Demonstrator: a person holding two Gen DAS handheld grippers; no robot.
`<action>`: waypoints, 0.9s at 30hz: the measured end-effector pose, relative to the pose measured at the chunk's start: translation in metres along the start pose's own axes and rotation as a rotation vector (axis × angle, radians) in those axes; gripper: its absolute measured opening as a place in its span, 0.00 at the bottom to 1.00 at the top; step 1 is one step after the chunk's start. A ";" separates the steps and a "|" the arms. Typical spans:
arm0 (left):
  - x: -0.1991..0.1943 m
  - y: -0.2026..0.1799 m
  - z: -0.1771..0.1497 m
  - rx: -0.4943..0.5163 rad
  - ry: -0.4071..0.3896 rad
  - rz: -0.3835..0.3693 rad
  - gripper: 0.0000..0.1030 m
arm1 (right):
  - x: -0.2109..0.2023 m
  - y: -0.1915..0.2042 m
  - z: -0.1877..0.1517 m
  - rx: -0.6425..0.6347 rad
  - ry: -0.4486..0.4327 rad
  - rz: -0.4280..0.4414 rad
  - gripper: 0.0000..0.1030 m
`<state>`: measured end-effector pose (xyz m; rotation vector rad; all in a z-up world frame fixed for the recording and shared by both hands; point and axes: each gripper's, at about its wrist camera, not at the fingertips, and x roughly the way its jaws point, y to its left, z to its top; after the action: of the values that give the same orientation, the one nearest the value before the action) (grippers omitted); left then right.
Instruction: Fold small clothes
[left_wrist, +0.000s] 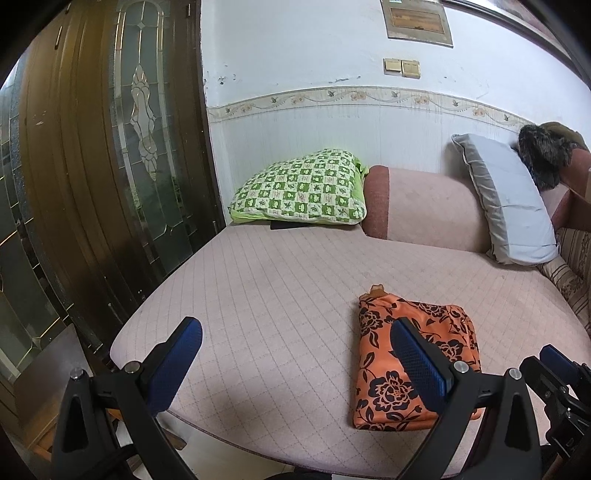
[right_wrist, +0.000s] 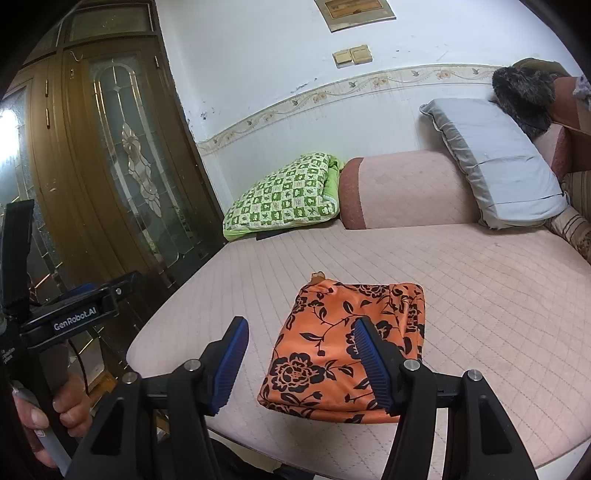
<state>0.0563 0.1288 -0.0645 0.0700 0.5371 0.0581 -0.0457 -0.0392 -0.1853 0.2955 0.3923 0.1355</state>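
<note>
Left wrist view: left claw (left_wrist: 295, 354) was spread wide, holding nothing, over the quilted pink sofa seat (left_wrist: 258, 288). The folded orange floral garment (left_wrist: 402, 365), a soft rectangle, lay near-right.

Right wrist view: right claw (right_wrist: 299, 354) gaped wide too, empty, garment (right_wrist: 332, 350) just beyond its ribbed blue pads (right_wrist: 373, 365).

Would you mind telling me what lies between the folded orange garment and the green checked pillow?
Only bare quilted pink cushion lies between the folded orange garment and the green checked pillow; both wrist views show that stretch.

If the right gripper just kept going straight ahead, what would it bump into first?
Probably the folded orange cloth. It lies on the mattress right ahead of the open right gripper, though how far off is hard to judge.
</note>
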 end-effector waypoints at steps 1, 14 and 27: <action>-0.001 0.002 0.001 -0.002 -0.004 0.001 0.99 | -0.001 0.001 0.001 -0.003 -0.002 0.000 0.61; -0.023 0.013 0.029 -0.024 -0.047 0.018 0.99 | -0.015 0.029 0.031 -0.062 -0.051 0.029 0.61; -0.040 -0.019 0.058 0.021 -0.091 -0.003 0.99 | -0.037 0.011 0.055 -0.051 -0.103 0.012 0.61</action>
<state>0.0522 0.1036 0.0040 0.0919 0.4471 0.0459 -0.0583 -0.0495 -0.1199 0.2532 0.2850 0.1409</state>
